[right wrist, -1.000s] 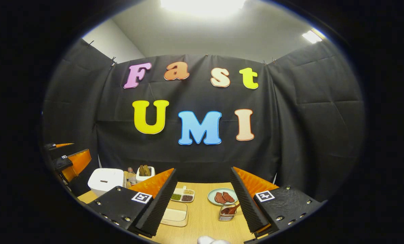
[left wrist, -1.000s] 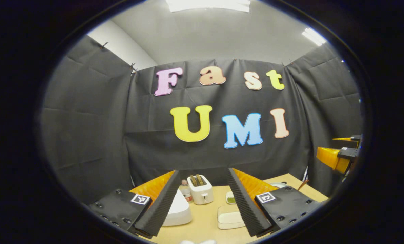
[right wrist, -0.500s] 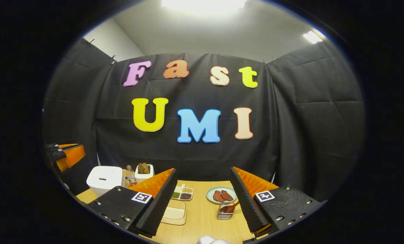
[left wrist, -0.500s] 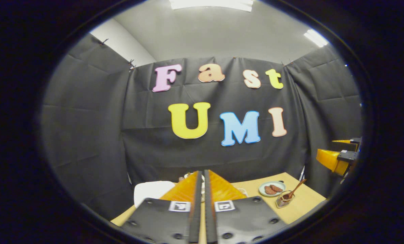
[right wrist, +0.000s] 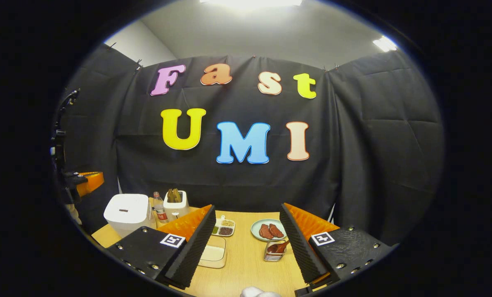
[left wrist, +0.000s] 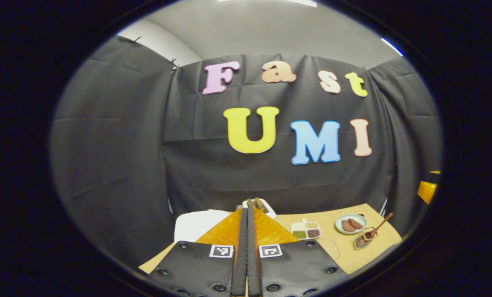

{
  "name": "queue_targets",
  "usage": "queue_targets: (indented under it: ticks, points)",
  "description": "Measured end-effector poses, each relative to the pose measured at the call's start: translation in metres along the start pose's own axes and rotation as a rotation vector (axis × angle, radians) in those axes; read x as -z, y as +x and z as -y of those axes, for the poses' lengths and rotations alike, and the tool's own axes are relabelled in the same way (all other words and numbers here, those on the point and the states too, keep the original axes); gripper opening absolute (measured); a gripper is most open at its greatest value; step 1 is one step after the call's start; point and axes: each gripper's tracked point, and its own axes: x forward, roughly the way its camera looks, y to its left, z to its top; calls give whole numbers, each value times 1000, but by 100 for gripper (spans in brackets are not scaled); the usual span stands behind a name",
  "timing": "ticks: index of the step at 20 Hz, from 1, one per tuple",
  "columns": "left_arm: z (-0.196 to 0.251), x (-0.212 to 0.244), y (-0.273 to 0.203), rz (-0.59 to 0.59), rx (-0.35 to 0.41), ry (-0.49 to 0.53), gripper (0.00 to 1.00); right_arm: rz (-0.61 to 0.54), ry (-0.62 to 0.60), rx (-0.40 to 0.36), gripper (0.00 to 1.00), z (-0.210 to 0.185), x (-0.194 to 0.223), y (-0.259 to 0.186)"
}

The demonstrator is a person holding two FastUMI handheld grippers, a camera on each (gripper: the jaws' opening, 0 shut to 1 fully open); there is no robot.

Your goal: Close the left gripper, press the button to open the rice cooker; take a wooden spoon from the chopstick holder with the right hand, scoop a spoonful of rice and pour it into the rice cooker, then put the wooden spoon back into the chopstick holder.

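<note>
In the left gripper view my left gripper [left wrist: 246, 209] is shut, its fingers pressed together with nothing between them. The white rice cooker [left wrist: 194, 225] sits just left of its tips, lid down. A wooden spoon [left wrist: 379, 228] leans in the wire chopstick holder [left wrist: 362, 240] at the far right. In the right gripper view my right gripper [right wrist: 247, 208] hangs open above the table. The chopstick holder [right wrist: 274, 252] with the spoon [right wrist: 280, 247] stands just inside its right finger. The rice box [right wrist: 213, 255] lies by its left finger, and the rice cooker [right wrist: 126, 211] is at the far left.
On the wooden table [right wrist: 250, 264] stand a toaster [right wrist: 176, 204], a small bottle [right wrist: 160, 212], a divided tray of grains [right wrist: 223, 227] and a plate of meat [right wrist: 268, 230]. The left gripper's body [right wrist: 85, 182] shows at the left edge. Black cloth closes three sides.
The left gripper went from open to shut a second ago and has since swung so the cooker lies left of its tips. The right gripper has barely moved, tilting slightly downward.
</note>
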Motion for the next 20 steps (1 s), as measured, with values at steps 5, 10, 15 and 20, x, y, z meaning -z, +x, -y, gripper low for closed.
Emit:
queue_targets:
  ticks: [5,10,15,20]
  points:
    - [-59,76,89,-147,-135,-75,8,-59,-37,5,95,-1,14,2]
    - [-78,180,145,-355,-182,-114,8,-133,-19,11,95,-4,32,14]
    - [-99,218,167,-424,-232,-119,9,-175,-13,12,95,-8,45,23]
    - [-107,231,176,-454,-232,-84,8,-215,3,-13,95,-21,61,30]
